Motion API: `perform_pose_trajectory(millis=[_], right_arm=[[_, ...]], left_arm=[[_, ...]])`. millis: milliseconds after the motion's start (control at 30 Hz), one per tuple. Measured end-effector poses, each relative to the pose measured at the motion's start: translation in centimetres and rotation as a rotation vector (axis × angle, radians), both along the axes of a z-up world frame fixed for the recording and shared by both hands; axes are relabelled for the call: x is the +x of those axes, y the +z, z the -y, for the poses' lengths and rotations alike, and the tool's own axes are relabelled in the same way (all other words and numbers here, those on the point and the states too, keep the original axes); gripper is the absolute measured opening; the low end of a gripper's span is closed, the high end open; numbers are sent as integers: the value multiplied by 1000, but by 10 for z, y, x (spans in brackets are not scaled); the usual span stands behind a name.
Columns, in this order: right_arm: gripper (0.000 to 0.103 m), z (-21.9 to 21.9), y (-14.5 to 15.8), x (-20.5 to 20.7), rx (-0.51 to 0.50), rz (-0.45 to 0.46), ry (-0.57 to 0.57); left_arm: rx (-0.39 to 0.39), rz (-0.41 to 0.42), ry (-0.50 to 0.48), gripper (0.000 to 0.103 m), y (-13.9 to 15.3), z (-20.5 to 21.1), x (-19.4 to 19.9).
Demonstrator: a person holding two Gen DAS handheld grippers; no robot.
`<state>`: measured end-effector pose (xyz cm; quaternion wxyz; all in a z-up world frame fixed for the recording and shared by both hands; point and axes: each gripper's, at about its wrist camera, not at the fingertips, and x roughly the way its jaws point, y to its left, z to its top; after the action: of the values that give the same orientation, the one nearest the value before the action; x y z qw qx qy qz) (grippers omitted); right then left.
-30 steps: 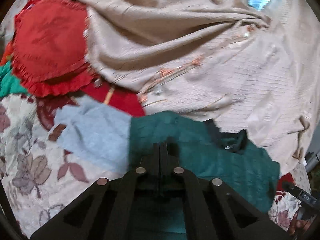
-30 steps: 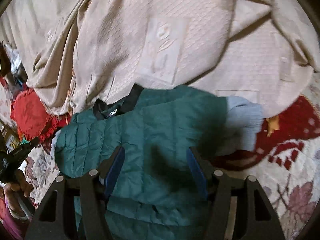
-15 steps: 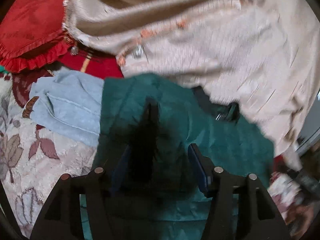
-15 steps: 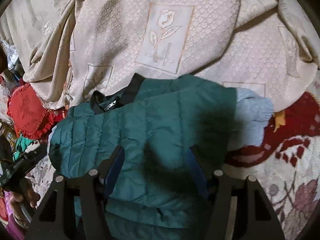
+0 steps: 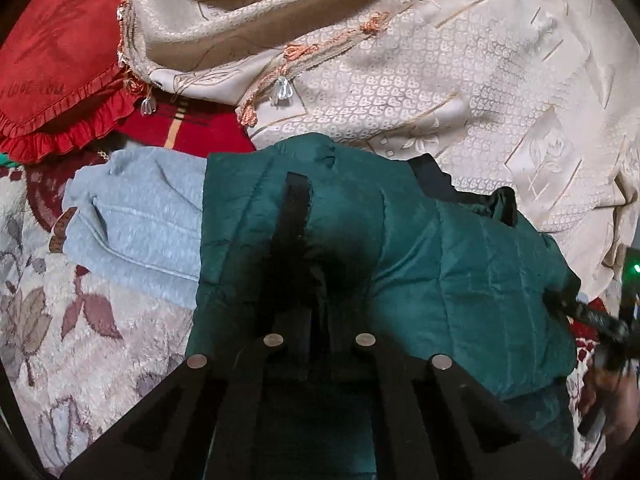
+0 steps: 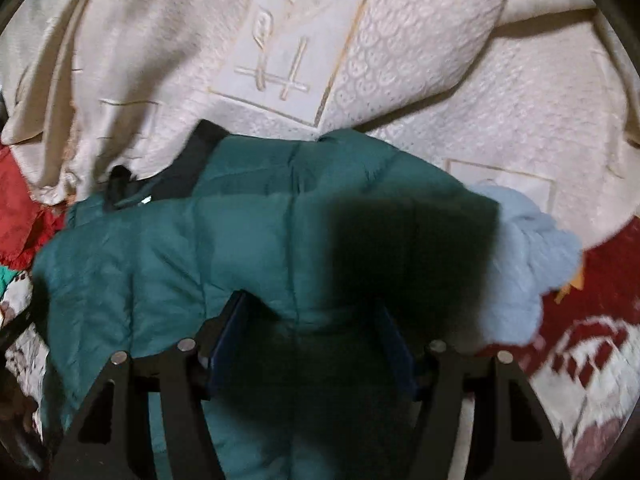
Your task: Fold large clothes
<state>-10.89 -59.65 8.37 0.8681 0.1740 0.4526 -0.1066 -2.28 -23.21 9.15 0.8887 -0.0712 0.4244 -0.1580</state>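
Left wrist view, near to far: left gripper [image 5: 318, 304], jaws pressed together over the green quilted jacket [image 5: 460, 280]; whether a fold of the fabric is caught between them cannot be told, as the tips sit in deep shadow. Jacket lies on a floral blanket [image 5: 80, 360], its black collar [image 5: 460, 192] toward the far right. Light blue fleece garment [image 5: 140, 220] lies just beside the jacket on the left, its edge tucked under the green fabric. Beyond it, a red ruffled cushion [image 5: 60, 72] at far left. Cream embroidered bedspread [image 5: 440, 80] with a beaded fringe fills the far half. At the right edge only this view shows a person's hand [image 5: 616, 404] on a dark handle, with a small green light above.

Right wrist view, near to far: right gripper [image 6: 312, 332], jaws spread wide, blue pads on either side of a raised ridge of the green jacket [image 6: 160, 260]; pads do not visibly press on it. Here the black collar [image 6: 176, 172] appears at the left and the blue fleece [image 6: 520, 264] at the right, partly under the jacket. Red patterned area of the blanket [image 6: 592, 320] at right, seen only here. Cream bedspread [image 6: 440, 60] beyond, with an embroidered flower panel; image slightly blurred.
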Motion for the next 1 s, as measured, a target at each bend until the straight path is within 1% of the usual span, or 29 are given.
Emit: perform_pose_trajectory(millis=[67, 133, 233, 333, 433, 533, 633, 667, 767, 867, 933, 1000], right_arm=[[70, 1, 1, 5, -8, -2, 9], [70, 1, 9, 0, -7, -9, 33], [70, -1, 26, -25, 10, 22, 43], [70, -3, 44, -57, 18, 59, 55], [70, -14, 48, -81, 0, 55, 80], [70, -26, 40, -97, -6, 37, 107], [70, -29, 16, -91, -2, -42, 98], [70, -28, 7, -83, -26, -61, 82], [69, -19, -2, -56, -58, -62, 57], [70, -13, -5, -33, -72, -66, 37], [70, -12, -6, -28, -70, -68, 29], [70, -11, -4, -34, -56, -61, 31]], left_arm=[[-7, -7, 1, 0, 2, -2, 0], [-23, -7, 6, 0, 9, -5, -3], [-29, 43, 8, 0, 26, -9, -14], [-30, 104, -17, 1, 39, -9, -29], [5, 133, -62, 3, 39, 2, -40], [65, 121, -92, 4, 25, 18, -43], [121, 76, -94, 4, 4, 31, -37], [128, 71, -90, 4, -1, 34, -34], [147, 64, -79, 4, -10, 41, -21], [150, 56, -72, 4, -12, 47, -11], [145, 46, -64, 4, -14, 47, -8], [140, 42, -62, 4, -15, 47, -8]])
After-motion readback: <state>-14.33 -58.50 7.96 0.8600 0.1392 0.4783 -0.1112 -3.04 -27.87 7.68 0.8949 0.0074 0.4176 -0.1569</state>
